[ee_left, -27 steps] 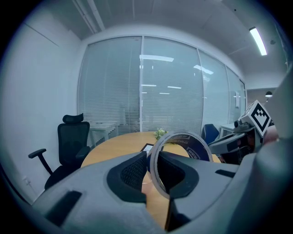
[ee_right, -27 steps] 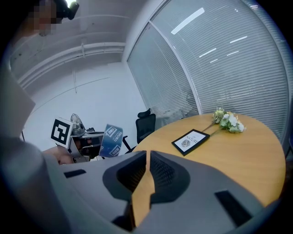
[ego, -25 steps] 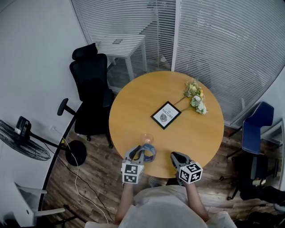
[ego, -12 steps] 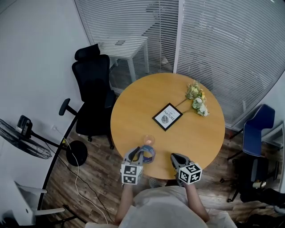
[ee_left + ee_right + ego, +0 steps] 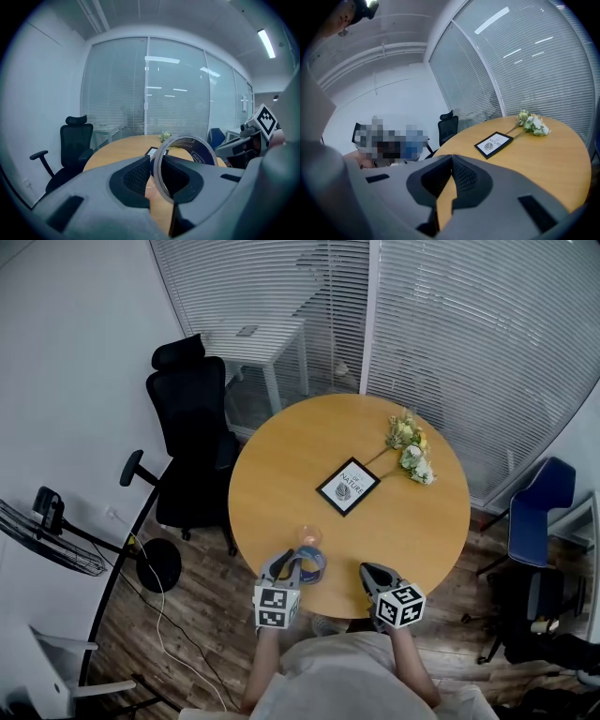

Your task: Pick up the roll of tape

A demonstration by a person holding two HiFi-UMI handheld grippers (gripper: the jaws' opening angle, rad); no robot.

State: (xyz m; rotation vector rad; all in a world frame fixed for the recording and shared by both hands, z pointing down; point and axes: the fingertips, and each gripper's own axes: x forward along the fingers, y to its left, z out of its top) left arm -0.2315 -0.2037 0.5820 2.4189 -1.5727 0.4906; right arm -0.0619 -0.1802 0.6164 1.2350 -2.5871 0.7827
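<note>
The roll of tape (image 5: 313, 562), a grey ring with a dark blue inner face (image 5: 206, 152), stands on edge at the near rim of the round wooden table (image 5: 281, 474). My left gripper (image 5: 292, 565) is shut on the roll's wall; in the left gripper view the two pads (image 5: 157, 165) pinch the ring's left side, one outside and one inside. My right gripper (image 5: 368, 571) rests a hand's width to the right at the table's edge, its jaws (image 5: 451, 161) shut with nothing between them.
A small clear pinkish object (image 5: 309, 535) sits just beyond the roll. Further off lie a black picture frame (image 5: 349, 486) and a bunch of flowers (image 5: 410, 446). A black office chair (image 5: 192, 427) stands left of the table, a blue chair (image 5: 539, 507) at the right.
</note>
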